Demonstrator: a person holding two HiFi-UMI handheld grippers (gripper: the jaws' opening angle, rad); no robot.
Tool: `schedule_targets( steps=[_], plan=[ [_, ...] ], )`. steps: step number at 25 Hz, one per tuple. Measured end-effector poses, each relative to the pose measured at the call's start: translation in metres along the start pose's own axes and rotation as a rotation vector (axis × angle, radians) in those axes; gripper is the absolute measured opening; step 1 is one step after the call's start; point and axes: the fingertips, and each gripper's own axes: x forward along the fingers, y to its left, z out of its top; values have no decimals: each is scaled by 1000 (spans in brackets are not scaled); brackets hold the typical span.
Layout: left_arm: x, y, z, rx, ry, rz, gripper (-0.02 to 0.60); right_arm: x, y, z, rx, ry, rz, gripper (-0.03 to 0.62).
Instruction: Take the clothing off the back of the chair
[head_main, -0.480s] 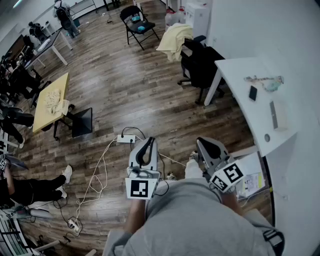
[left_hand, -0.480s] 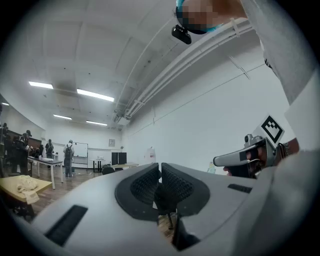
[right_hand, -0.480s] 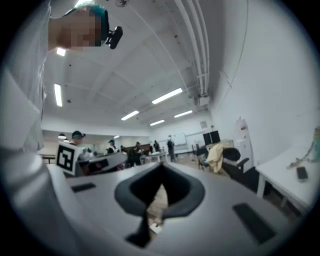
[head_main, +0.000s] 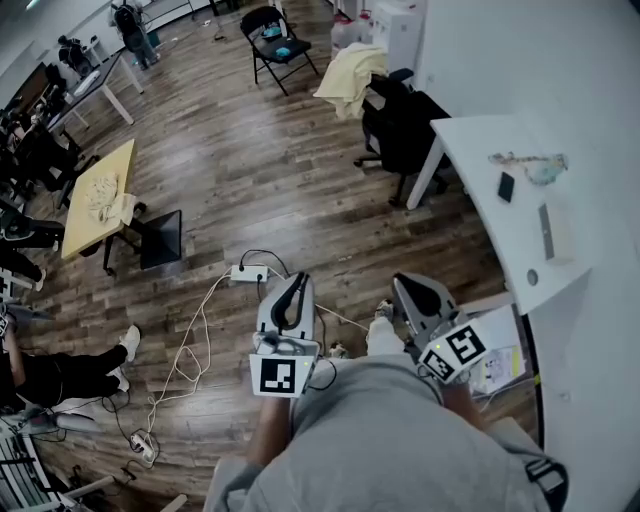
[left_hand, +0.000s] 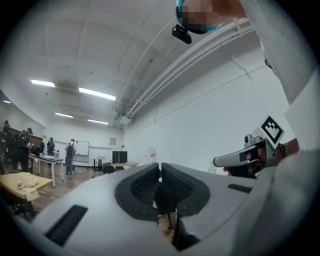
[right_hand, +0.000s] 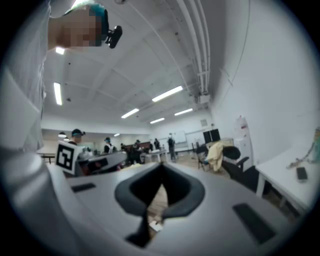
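Observation:
A pale yellow garment (head_main: 350, 78) hangs over the back of a black office chair (head_main: 405, 135) across the room, beside the white desk. The garment (right_hand: 216, 154) also shows small and far ahead in the right gripper view. Both grippers are held level close to my body, well short of the chair. My left gripper (head_main: 297, 282) has its ribbed pads pressed together with nothing between them (left_hand: 160, 172). My right gripper (head_main: 408, 284) is to its right, and its jaw tips also meet on nothing (right_hand: 161, 169).
A white desk (head_main: 500, 215) with a phone (head_main: 506, 186) stands at the right. A power strip (head_main: 249, 273) and cables lie on the wood floor just ahead. A black folding chair (head_main: 278, 45), a yellow table (head_main: 100, 205) and seated people are farther off to the left.
The head view has drifted a touch. Both grippers keep their places and stay shut.

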Motion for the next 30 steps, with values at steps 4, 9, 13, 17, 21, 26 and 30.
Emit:
schedule_targets(
  steps=[4, 9, 13, 17, 21, 26, 30],
  plan=[
    [0, 3, 1, -3, -2, -1, 51, 3, 2, -1, 1, 7, 2, 34],
    [1, 2, 0, 2, -7, -7, 51, 6, 1, -4, 4, 14, 6, 34],
    [-2, 6, -3, -3, 0, 1, 51, 9, 0, -6, 30, 8, -6, 34],
    [-4, 10, -6, -8, 5, 5, 51, 11, 1, -11, 35, 15, -15, 34],
    [3, 14, -8, -14, -2, 11, 51, 17, -8, -15, 37, 27, -25, 34],
    [20, 21, -9, -10, -2, 29, 51, 33, -25, -16, 30, 31, -23, 35],
    [38, 29, -11, 3, 4, 34, 51, 50, -39, -10, 33, 24, -17, 35]
  ],
)
